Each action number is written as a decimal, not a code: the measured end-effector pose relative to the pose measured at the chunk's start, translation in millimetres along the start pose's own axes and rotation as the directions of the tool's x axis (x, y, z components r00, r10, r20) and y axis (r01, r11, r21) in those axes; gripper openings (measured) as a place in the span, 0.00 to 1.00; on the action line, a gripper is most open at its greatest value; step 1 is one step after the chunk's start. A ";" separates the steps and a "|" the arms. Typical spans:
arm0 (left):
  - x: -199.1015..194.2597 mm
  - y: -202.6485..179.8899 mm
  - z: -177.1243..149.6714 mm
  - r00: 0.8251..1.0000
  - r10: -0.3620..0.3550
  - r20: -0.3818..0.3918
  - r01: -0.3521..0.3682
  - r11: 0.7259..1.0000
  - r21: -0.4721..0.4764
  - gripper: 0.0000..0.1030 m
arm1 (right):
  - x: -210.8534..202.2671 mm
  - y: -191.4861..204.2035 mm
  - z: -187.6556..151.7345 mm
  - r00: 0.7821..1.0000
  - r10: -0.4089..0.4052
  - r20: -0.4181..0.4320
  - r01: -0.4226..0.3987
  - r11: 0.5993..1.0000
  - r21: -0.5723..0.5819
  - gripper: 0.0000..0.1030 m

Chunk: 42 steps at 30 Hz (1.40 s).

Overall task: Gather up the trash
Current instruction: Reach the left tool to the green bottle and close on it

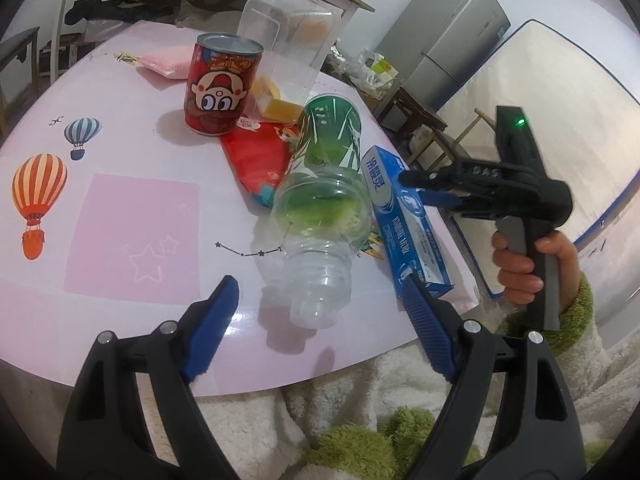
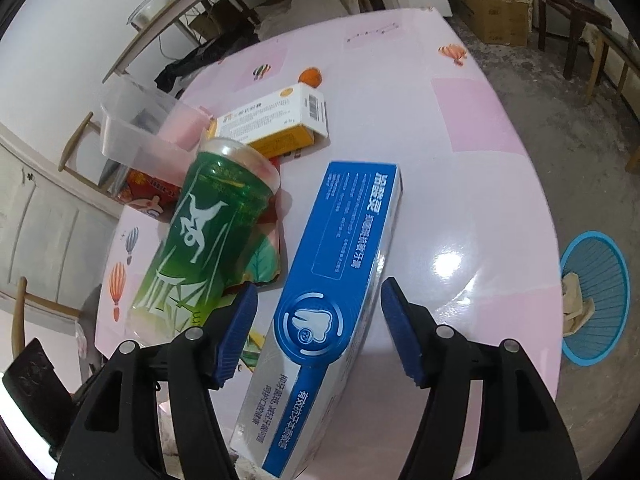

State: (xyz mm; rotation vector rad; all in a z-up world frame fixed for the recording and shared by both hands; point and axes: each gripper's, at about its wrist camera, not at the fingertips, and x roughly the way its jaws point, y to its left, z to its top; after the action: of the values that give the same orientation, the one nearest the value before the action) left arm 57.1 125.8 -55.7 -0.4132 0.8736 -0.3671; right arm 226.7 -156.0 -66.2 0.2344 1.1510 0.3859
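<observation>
Left gripper (image 1: 320, 304) gapes wide over the table (image 1: 132, 216) edge, the lying bottle's (image 1: 324, 200) open mouth between its fingers, nothing gripped. Right gripper (image 2: 318, 320) is spread too, straddling the blue box (image 2: 340, 280) without touching it. The can (image 1: 220, 84) stands upright behind the bottle. A blue basket (image 2: 596, 296) sits on the floor.

Two close wrist views, both over bottle (image 1: 320, 204) and toothpaste box (image 2: 332, 300).

Even indoor light, table (image 2: 460, 264) glare, perhaps edge blur
</observation>
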 end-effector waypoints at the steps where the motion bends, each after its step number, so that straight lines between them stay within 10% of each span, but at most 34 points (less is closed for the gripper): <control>1: 0.9 1.0 0.1 1.000 0.001 0.001 -0.001 1.000 -0.001 0.77 | -6.7 4.9 0.2 0.999 -0.019 0.026 0.019 1.000 -0.013 0.61; 24: 1.9 -2.1 29.1 0.997 -0.028 0.070 0.025 0.999 0.039 0.71 | -9.4 65.2 6.7 0.989 0.144 -0.027 -0.144 0.990 -0.006 0.63; 42: 22.0 32.0 33.4 0.984 -0.179 0.010 0.180 0.981 -0.072 0.38 | 54.0 101.4 6.1 0.987 -0.012 -0.161 0.027 0.996 0.089 0.70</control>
State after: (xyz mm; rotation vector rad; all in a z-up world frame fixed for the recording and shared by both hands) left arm 101.1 149.5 -66.6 -0.5620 0.8501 -0.5016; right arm 233.5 -41.2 -71.2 0.2755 1.3301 0.3400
